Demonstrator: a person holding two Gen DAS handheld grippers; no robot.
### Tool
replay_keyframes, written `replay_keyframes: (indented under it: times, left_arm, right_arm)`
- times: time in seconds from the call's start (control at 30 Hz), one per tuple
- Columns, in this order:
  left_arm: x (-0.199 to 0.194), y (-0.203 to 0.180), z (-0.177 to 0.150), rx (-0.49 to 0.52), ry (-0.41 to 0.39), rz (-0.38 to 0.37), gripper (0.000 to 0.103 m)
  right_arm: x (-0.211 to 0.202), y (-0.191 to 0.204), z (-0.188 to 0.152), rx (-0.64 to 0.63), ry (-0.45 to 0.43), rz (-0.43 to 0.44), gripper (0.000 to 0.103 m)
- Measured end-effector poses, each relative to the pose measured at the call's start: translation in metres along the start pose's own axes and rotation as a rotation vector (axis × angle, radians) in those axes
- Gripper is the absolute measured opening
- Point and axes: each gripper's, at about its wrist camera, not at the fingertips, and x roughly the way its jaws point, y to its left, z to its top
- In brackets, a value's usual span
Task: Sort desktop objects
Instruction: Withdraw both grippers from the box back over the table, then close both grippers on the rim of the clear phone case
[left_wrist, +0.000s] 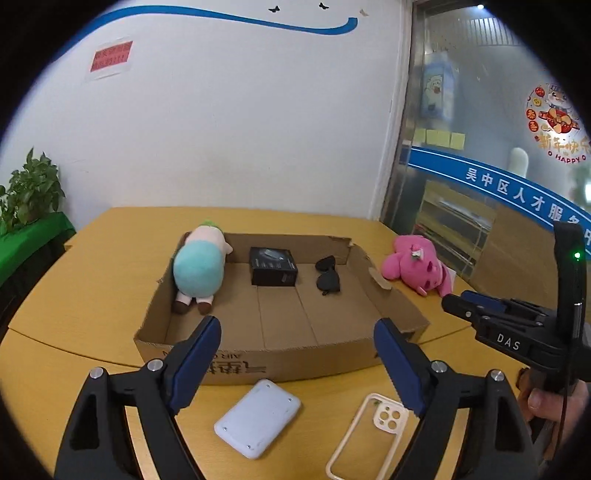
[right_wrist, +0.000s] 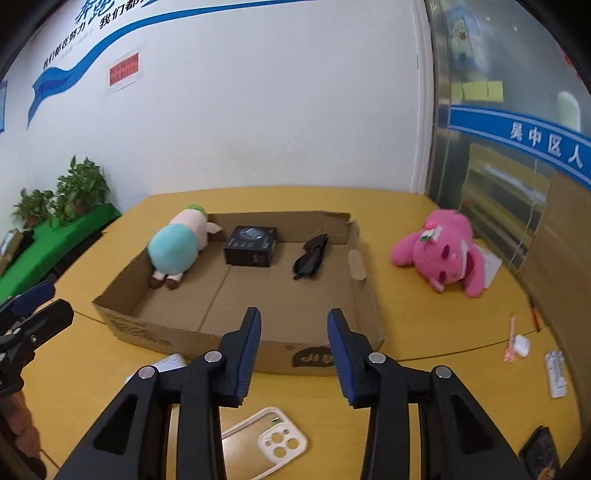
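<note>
On the yellow desk sits a shallow cardboard box. Inside it, from left to right, lie a teal plush doll, a black box and dark sunglasses. Right of the cardboard box, on the desk, lies a pink plush toy. In front of the cardboard box lie a white power bank and a clear phone case. The left hand-held gripper is spread wide with nothing in it; the right hand-held gripper stands partly spread, also holding nothing.

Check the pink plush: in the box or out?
Out. The pink plush lies on the table, right of the cardboard box.
</note>
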Motion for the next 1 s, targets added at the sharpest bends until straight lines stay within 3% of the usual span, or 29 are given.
replay_keyframes:
  times: [0.03, 0.07, 0.1, 0.17, 0.23, 0.37, 0.47, 0.53, 0.63, 0.67, 0.73, 0.83, 0.9, 1.0]
  left_arm:
    - [-0.001, -0.001, -0.001, -0.001, 0.01, -0.008, 0.084]
    - [-0.001, -0.002, -0.004, 0.001, 0.015, -0.007, 0.084]
    - [-0.002, -0.003, -0.006, 0.006, 0.019, -0.002, 0.084]
    - [-0.003, -0.005, -0.014, 0.014, 0.038, 0.004, 0.084]
    - [-0.001, -0.005, -0.026, 0.008, 0.082, -0.013, 0.084]
    - [0.014, -0.004, -0.067, -0.053, 0.246, -0.09, 0.084]
    - [0.034, 0.001, -0.104, -0.187, 0.42, -0.169, 0.082]
    - [0.047, 0.001, -0.127, -0.251, 0.504, -0.211, 0.081]
    - [0.067, -0.003, -0.152, -0.28, 0.614, -0.196, 0.074]
    - [0.071, -0.003, -0.157, -0.291, 0.63, -0.199, 0.067]
    - [0.071, -0.006, -0.157, -0.287, 0.601, -0.2, 0.066]
    - [0.076, -0.009, -0.159, -0.293, 0.6, -0.208, 0.048]
    - [0.079, -0.008, -0.162, -0.31, 0.603, -0.214, 0.034]
    - [0.078, -0.002, -0.163, -0.332, 0.591, -0.181, 0.026]
  right_arm:
    - [-0.002, -0.001, -0.002, 0.005, 0.001, 0.012, 0.064]
    - [-0.003, -0.002, -0.004, 0.009, -0.002, 0.021, 0.092]
    - [-0.005, -0.003, -0.006, 0.011, -0.012, 0.033, 0.103]
    - [-0.007, -0.006, -0.013, -0.008, -0.015, 0.046, 0.103]
    - [0.002, -0.012, -0.028, -0.036, 0.04, 0.051, 0.103]
    - [0.048, -0.027, -0.074, -0.076, 0.263, 0.096, 0.103]
    - [0.077, -0.026, -0.109, -0.084, 0.416, 0.138, 0.102]
    - [0.084, -0.023, -0.118, -0.083, 0.419, 0.17, 0.102]
    - [0.094, -0.012, -0.122, -0.143, 0.408, 0.17, 0.102]
    - [0.097, -0.009, -0.122, -0.17, 0.396, 0.165, 0.101]
    - [0.102, -0.005, -0.12, -0.203, 0.376, 0.171, 0.097]
    - [0.111, 0.005, -0.127, -0.225, 0.439, 0.219, 0.073]
    - [0.104, 0.014, -0.132, -0.248, 0.427, 0.214, 0.072]
    - [0.085, 0.022, -0.146, -0.21, 0.445, 0.211, 0.076]
